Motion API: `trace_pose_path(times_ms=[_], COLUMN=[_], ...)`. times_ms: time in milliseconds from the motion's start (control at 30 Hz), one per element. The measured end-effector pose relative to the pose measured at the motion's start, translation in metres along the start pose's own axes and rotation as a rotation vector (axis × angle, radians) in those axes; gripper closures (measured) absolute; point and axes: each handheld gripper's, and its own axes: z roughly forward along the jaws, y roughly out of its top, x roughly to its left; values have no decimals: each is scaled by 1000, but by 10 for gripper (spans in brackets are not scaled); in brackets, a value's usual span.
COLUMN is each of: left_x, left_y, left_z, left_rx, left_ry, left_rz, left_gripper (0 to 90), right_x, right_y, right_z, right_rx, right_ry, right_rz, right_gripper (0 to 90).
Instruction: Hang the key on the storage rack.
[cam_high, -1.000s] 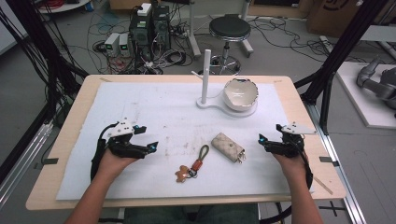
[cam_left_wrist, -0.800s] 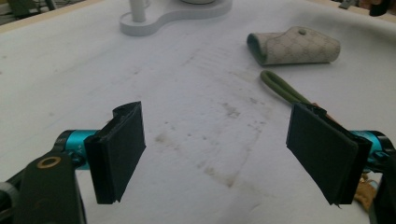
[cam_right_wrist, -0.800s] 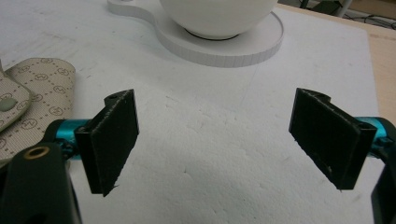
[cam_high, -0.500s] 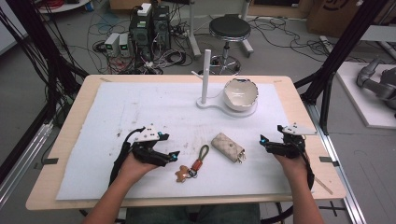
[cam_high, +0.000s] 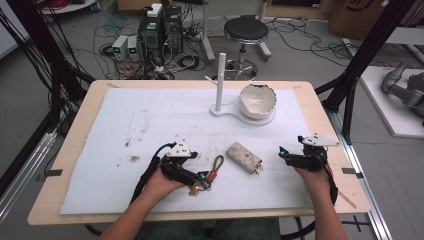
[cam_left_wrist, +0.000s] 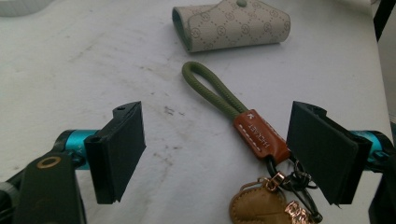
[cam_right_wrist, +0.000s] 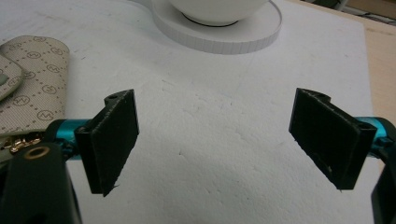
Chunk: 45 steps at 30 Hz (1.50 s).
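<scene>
Left gripper shifted right across white foam mat, jaws wide, empty, straddling olive-cord tan-leather keychain; grab likely next. Right gripper open, idle.

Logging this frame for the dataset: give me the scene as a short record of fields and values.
surface: white mat on a wooden table
left gripper: open, jaws either side of the keychain
right gripper: open, over bare mat, nothing between its jaws
keychain: green loop, brown leather tab, metal rings, lying flat
pouch: beige patterned, lying between the two grippers
bowl: white, on a round white stand with an upright post
</scene>
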Motion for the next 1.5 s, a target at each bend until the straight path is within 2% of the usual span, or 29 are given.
trace_pose_path(times_ms=[100, 300, 367, 733, 800, 967, 1100, 1167, 1267, 1500], left_x=[-7, -12, -13, -19, -21, -20, -20, -20, -19, -15], left_y=[0, 0, 1, 3, 3, 1, 1, 0, 0, 0], left_z=[11, 20, 22, 28, 27, 24, 24, 23, 23, 21], left_rx=[30, 80, 101, 127, 131, 114, 118, 111, 102, 97], left_ry=[-2, -2, 7, 52, 77, 67, 65, 56, 57, 29], left_rz=[2, 3, 15, 44, 66, 81, 95, 103, 92, 68], left_gripper=[212, 243, 255, 313, 358, 522, 574, 648, 727, 760], right_x=[0, 0, 0, 2, 3, 3, 2, 2, 2, 3], right_y=[0, 0, 0, 1, 1, 0, 0, 0, 0, 0], right_z=[-1, -1, 0, 3, 3, 3, 3, 3, 3, 3], right_rx=[-2, 0, 1, 5, 10, 14, 15, 15, 16, 15], right_ry=[-2, 1, 1, 4, 8, 6, 7, 6, 5, 7], right_rz=[-4, -6, -6, -17, -18, -21, -22, -22, -22, -24], right_gripper=[162, 162, 162, 162, 162, 162, 162, 162, 162, 162])
